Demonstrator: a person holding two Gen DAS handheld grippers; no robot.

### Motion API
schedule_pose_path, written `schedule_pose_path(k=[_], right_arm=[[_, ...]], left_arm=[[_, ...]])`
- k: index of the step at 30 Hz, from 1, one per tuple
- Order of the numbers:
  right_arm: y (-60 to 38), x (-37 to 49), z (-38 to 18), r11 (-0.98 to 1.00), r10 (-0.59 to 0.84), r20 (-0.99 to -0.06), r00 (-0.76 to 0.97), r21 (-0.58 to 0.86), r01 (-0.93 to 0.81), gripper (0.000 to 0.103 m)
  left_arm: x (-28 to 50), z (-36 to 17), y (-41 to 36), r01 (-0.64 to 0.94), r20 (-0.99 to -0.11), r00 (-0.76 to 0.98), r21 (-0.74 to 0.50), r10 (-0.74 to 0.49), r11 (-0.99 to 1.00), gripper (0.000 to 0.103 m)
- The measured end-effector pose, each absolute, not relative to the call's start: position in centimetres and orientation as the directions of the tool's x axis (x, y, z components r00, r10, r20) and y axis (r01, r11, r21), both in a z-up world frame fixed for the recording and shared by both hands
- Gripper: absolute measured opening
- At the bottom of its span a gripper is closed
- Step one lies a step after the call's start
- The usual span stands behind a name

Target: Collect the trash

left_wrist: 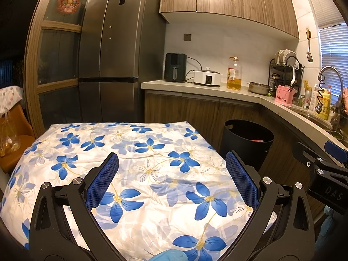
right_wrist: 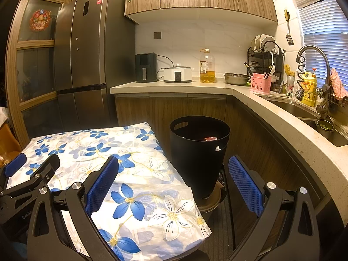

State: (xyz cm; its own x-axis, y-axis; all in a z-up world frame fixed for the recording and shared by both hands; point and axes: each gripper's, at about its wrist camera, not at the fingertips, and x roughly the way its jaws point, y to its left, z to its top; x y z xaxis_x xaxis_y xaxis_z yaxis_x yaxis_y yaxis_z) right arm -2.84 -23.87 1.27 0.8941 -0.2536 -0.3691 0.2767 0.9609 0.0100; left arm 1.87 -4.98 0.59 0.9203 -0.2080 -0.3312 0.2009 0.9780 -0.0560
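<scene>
A black trash bin stands on the floor right of the table, with a red piece of trash inside; it also shows in the left wrist view. My left gripper is open and empty above the table with the blue-flower cloth. My right gripper is open and empty over the table's right corner, in front of the bin. No loose trash shows on the cloth. The right gripper shows at the right edge of the left wrist view, and the left gripper at the left edge of the right wrist view.
A kitchen counter runs behind and to the right, with an air fryer, cooker, oil bottle, steel bowl, dish rack and sink. A tall fridge stands behind the table. An orange chair is at left.
</scene>
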Motion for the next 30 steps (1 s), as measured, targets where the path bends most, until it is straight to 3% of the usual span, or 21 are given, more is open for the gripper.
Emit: schedule_pose_path(k=[11, 17, 30], right_arm=[[-23.9, -2.88, 1.34, 0.961, -0.254, -0.369, 0.894, 0.011, 0.278, 0.097], [-24.11, -2.63, 1.64, 0.959, -0.257, -0.37, 0.893, 0.016, 0.283, 0.097], [-24.24, -2.74, 1.57, 0.958, -0.258, -0.368, 0.893, 0.02, 0.285, 0.097]], left_arm=[[1.95, 0.74, -5.35, 0.211, -0.329, 0.92, -0.049, -0.215, 0.976, 0.097], [2.03, 0.59, -5.51, 0.216, -0.34, 0.915, -0.042, -0.217, 0.976, 0.085], [1.84, 0.55, -5.78, 0.225, -0.339, 0.914, -0.037, -0.224, 0.974, 0.084]])
